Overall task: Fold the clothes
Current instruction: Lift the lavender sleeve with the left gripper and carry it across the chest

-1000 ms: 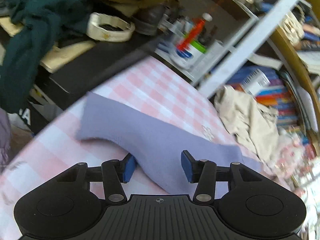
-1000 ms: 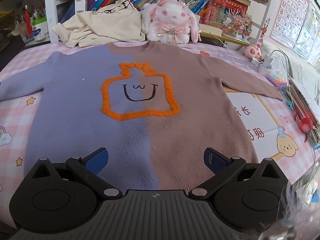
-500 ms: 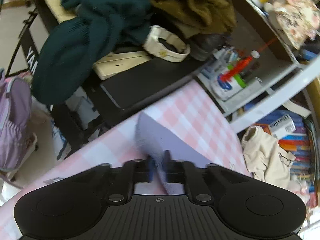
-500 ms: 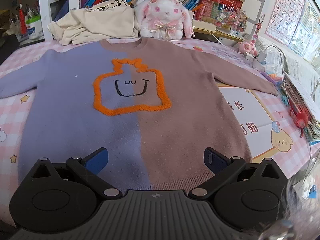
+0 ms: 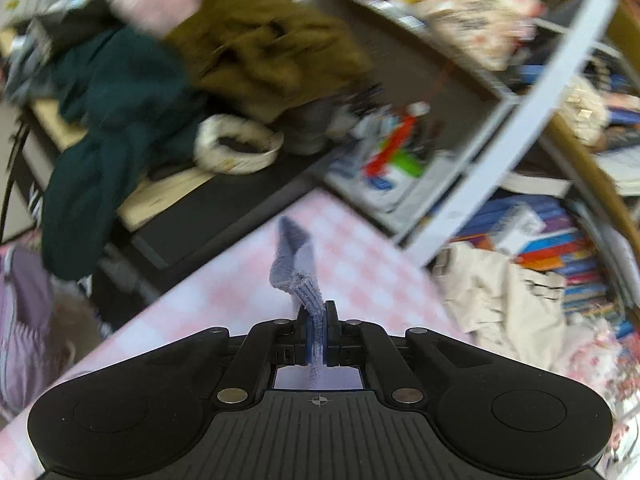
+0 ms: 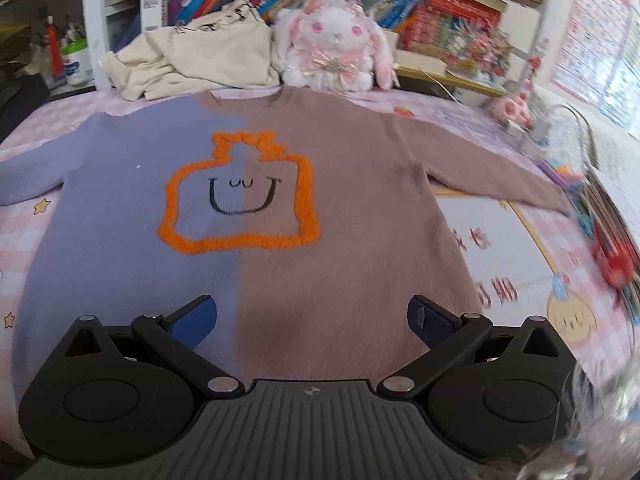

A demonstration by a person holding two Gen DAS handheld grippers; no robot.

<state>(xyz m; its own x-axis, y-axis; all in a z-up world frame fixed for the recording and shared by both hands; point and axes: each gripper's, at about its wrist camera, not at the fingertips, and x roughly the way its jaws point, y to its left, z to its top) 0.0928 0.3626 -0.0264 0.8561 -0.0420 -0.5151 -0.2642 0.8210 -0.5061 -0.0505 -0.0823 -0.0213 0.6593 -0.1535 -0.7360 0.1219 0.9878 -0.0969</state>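
Left wrist view: the left tongs (image 5: 317,334) pinch the purple sleeve (image 5: 298,268) (cuff end) – the sweater (image 6: 256,216) lies flat beyond the wide-open, empty right tongs (image 6: 312,320).

A half-lilac, half-brown sweater (image 6: 280,208) with an orange fuzzy bottle outline and smiling face lies flat, front up, ahead of the right gripper's (image 6: 312,316) spread fingers. Its lilac cuff (image 5: 300,276) stands pinched upright between the left gripper's (image 5: 318,328) closed fingers.
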